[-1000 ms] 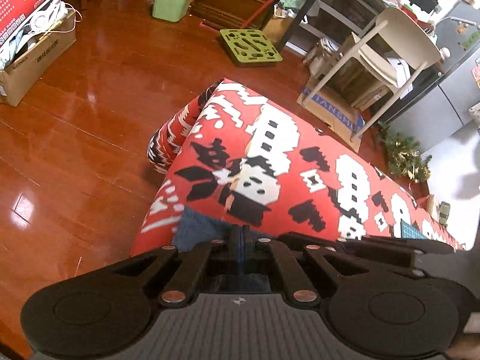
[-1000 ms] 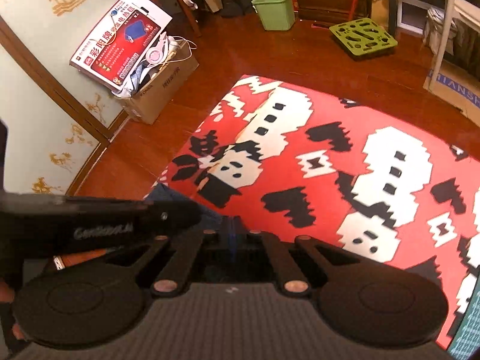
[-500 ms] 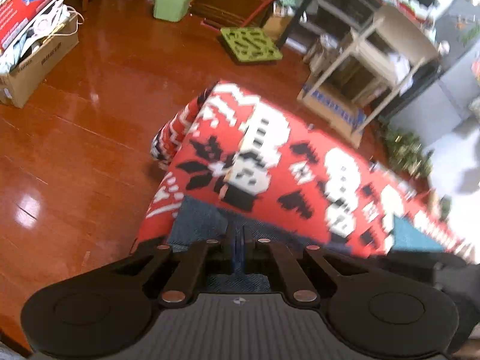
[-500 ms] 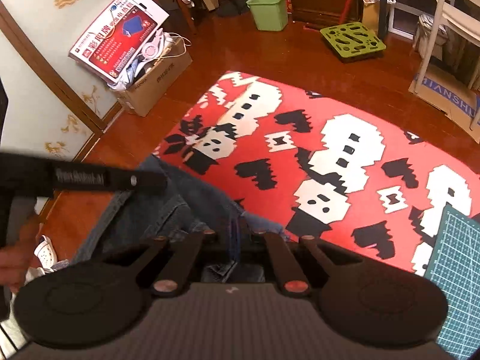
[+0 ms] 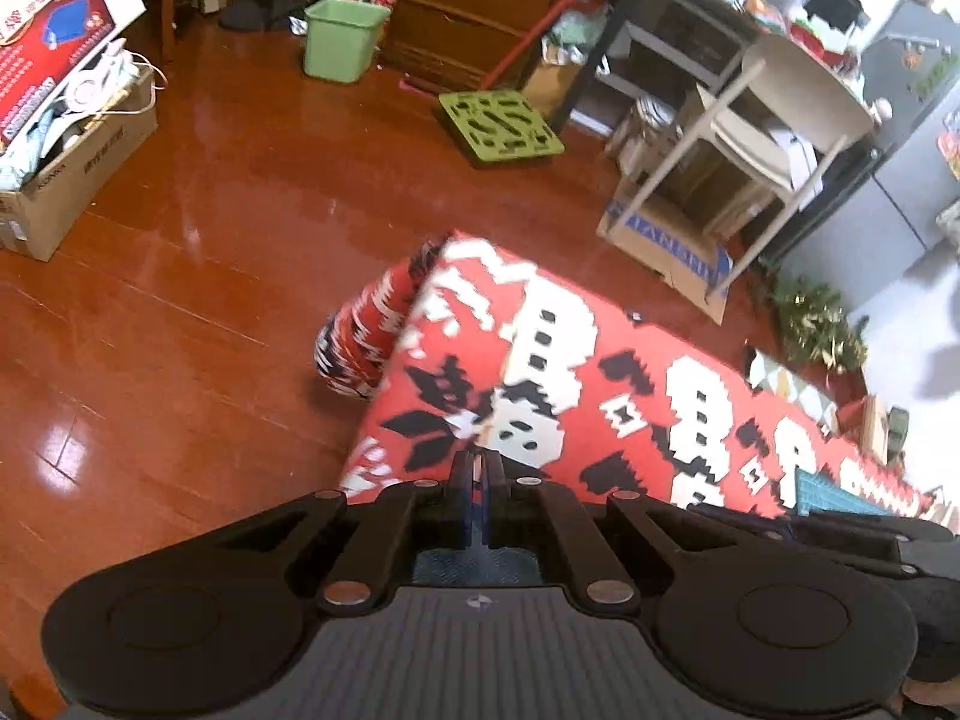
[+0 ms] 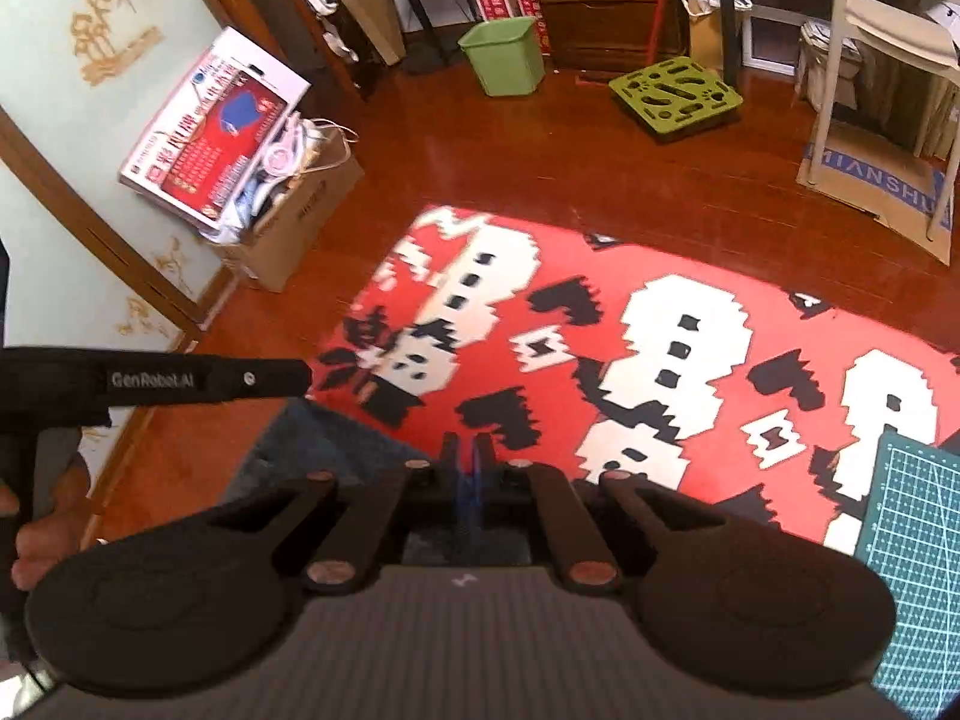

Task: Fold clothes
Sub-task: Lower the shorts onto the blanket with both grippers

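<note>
blue denim shows in a thin strip between the fingers of the left claw [image 5: 477, 483], whose jaws are pressed together on it; more of the same jeans [image 5: 474, 564] sits in the gap under the linkage, close to the camera. the right claw [image 6: 468, 462] is likewise pinched on a blue edge of the jeans [image 6: 324, 444], and a wider fold of the cloth hangs to the left of it, off the near edge of the table. both claws hover over the near side of the cloth [image 6: 660, 324], a red cover with white and black blocky figures that drapes over the table; at its far corner it hangs in a bunch toward the floor [image 5: 180, 276]. a green cutting mat [image 6: 918, 528] lies on the cloth to the right. in the right view the left claw's black body reaches in from the left, with a hand [image 6: 42, 534] gripping its handle. farther out, on the glossy wood floor, stand a green bin [image 5: 342, 39], a green perforated tile [image 5: 501, 129], a cardboard box [image 5: 66, 174] full of clutter, and a pale chair [image 5: 780, 120].
</note>
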Demonstrator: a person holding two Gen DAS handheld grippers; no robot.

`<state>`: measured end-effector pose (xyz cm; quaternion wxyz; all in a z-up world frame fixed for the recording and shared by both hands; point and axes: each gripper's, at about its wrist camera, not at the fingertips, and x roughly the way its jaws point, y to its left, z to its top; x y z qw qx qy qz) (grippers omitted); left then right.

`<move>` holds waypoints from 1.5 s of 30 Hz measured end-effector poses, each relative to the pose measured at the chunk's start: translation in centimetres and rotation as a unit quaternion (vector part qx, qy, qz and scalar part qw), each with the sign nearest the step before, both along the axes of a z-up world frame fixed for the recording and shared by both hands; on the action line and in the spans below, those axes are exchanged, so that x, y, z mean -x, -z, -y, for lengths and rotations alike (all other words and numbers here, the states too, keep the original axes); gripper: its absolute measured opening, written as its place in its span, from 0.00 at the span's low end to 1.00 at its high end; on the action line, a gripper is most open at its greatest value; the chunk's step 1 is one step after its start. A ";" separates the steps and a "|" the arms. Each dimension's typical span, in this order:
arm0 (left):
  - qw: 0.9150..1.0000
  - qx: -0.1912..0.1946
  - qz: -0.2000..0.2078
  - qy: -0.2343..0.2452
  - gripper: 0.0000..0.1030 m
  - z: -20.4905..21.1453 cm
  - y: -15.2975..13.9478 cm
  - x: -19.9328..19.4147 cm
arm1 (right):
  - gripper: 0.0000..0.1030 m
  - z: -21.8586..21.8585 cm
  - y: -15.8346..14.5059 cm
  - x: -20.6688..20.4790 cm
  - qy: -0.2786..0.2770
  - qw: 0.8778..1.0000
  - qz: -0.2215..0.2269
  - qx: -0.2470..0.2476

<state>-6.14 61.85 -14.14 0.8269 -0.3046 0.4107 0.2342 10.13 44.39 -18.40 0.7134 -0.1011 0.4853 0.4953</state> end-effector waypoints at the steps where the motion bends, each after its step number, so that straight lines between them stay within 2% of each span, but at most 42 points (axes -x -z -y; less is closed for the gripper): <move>1: 1.000 -0.005 -0.004 0.000 0.02 0.1 -0.3 0.5 | 0.04 -0.1 -0.5 0.5 -0.010 1.000 -0.003 -0.001; 4: 1.000 0.006 -0.016 0.002 0.02 0.3 -0.2 2.0 | 0.04 -0.8 -1.2 2.4 -0.038 0.999 -0.013 -0.006; 6: 0.999 0.017 -0.027 0.007 0.02 0.7 0.8 2.5 | 0.04 -1.8 -0.9 3.8 -0.055 0.998 -0.022 -0.006; 9: 0.999 0.010 -0.033 0.012 0.02 1.1 1.9 2.6 | 0.04 -3.4 0.3 5.2 -0.065 0.997 -0.035 0.001; 15: 0.999 0.001 -0.026 0.022 0.02 0.3 2.8 1.3 | 0.00 -5.7 3.0 5.4 -0.052 0.998 -0.040 0.013; 17: 0.999 -0.008 -0.029 0.025 0.02 0.2 3.0 0.7 | 0.00 -6.1 3.3 5.2 -0.046 0.998 -0.036 0.008; 21: 0.999 0.000 -0.033 0.013 0.01 -0.5 3.4 -0.3 | 0.00 -6.5 3.3 4.2 -0.031 0.999 -0.024 0.013; 23: 1.000 0.001 -0.027 0.010 0.01 -0.5 2.8 -0.4 | 0.03 -5.9 2.6 3.5 -0.020 1.000 -0.018 0.010; 28: 1.000 0.003 -0.005 0.028 0.01 1.0 0.8 -0.4 | 0.04 -1.7 0.0 1.6 0.006 1.000 0.000 0.015; 32: 0.998 0.023 0.008 0.053 0.01 3.5 0.3 -1.2 | 0.04 1.0 0.2 0.4 0.017 0.999 0.000 0.032; 36: 0.995 0.030 0.002 0.091 0.01 6.6 1.3 -3.4 | 0.04 3.2 0.7 -0.6 0.026 0.999 -0.001 0.045; 39: 0.994 0.037 -0.010 0.102 0.01 7.7 3.0 -5.0 | 0.04 2.3 2.0 -1.1 0.028 0.998 0.003 0.049; 41: 0.995 0.043 -0.019 0.092 0.00 7.7 4.2 -5.7 | 0.05 1.9 2.9 -1.6 0.032 0.998 0.001 0.048; 45: 0.996 0.066 -0.004 0.053 0.00 6.6 4.5 -5.9 | 0.08 1.8 3.6 -2.3 0.039 0.998 -0.003 0.040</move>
